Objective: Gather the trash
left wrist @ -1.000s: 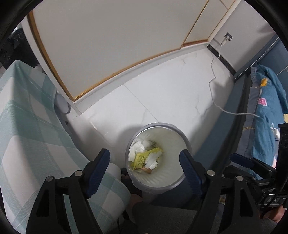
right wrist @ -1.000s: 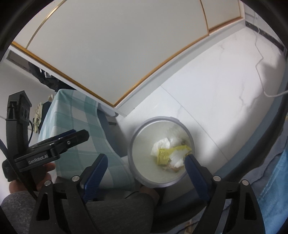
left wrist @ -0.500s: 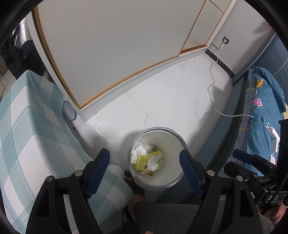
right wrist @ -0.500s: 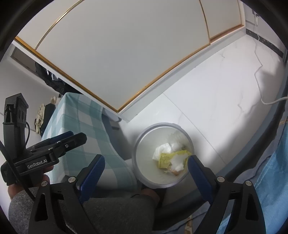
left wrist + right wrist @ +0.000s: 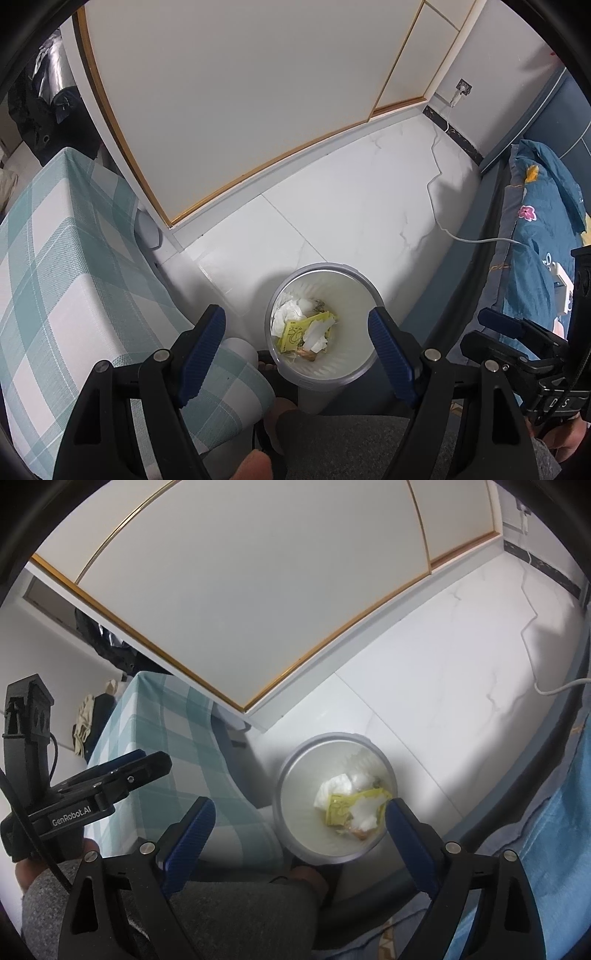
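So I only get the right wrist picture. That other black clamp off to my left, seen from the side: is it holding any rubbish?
Observer: No. Its own camera shows the left gripper with its fingers wide apart and nothing between them, looking down into the bin.
Operator: And the blue cloth at my right edge, what is that?
Observer: It is a blue quilt printed with a pink flower, which your view cuts off.
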A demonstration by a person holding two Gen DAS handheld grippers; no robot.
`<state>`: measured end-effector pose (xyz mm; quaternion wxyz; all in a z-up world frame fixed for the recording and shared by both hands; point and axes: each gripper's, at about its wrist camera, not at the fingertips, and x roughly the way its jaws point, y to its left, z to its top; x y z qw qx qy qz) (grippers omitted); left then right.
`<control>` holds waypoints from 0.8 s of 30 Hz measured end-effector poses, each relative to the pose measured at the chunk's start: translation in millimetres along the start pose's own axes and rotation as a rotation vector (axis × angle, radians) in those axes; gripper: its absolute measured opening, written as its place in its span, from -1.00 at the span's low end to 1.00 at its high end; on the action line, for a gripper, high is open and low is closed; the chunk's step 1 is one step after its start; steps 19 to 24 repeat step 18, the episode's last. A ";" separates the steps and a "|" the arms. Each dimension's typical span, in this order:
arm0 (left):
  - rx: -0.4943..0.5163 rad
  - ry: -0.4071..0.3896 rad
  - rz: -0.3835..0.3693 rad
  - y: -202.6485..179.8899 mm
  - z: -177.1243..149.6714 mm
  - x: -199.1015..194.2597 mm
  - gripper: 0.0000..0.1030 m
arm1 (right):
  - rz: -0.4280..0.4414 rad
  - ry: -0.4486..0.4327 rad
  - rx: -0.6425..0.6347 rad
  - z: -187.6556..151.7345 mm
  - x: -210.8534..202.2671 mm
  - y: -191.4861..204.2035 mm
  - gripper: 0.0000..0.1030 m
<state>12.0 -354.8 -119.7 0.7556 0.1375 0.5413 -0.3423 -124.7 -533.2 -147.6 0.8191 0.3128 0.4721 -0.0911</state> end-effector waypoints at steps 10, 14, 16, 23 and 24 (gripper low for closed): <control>-0.001 -0.011 0.003 1.0 -1.0 -6.1 0.49 | 0.000 -0.004 0.008 3.1 -4.9 1.4 0.82; -0.006 -0.022 0.004 2.4 -1.6 -10.5 0.49 | -0.005 -0.012 -0.002 3.6 -8.6 5.8 0.82; -0.007 -0.037 0.005 2.3 -2.2 -13.7 0.49 | -0.007 -0.018 -0.007 3.5 -11.0 8.0 0.82; -0.017 -0.048 0.001 3.6 -2.8 -16.5 0.49 | -0.010 -0.021 -0.011 3.7 -12.4 9.6 0.82; -0.017 -0.048 0.001 3.6 -2.8 -16.5 0.49 | -0.010 -0.021 -0.011 3.7 -12.4 9.6 0.82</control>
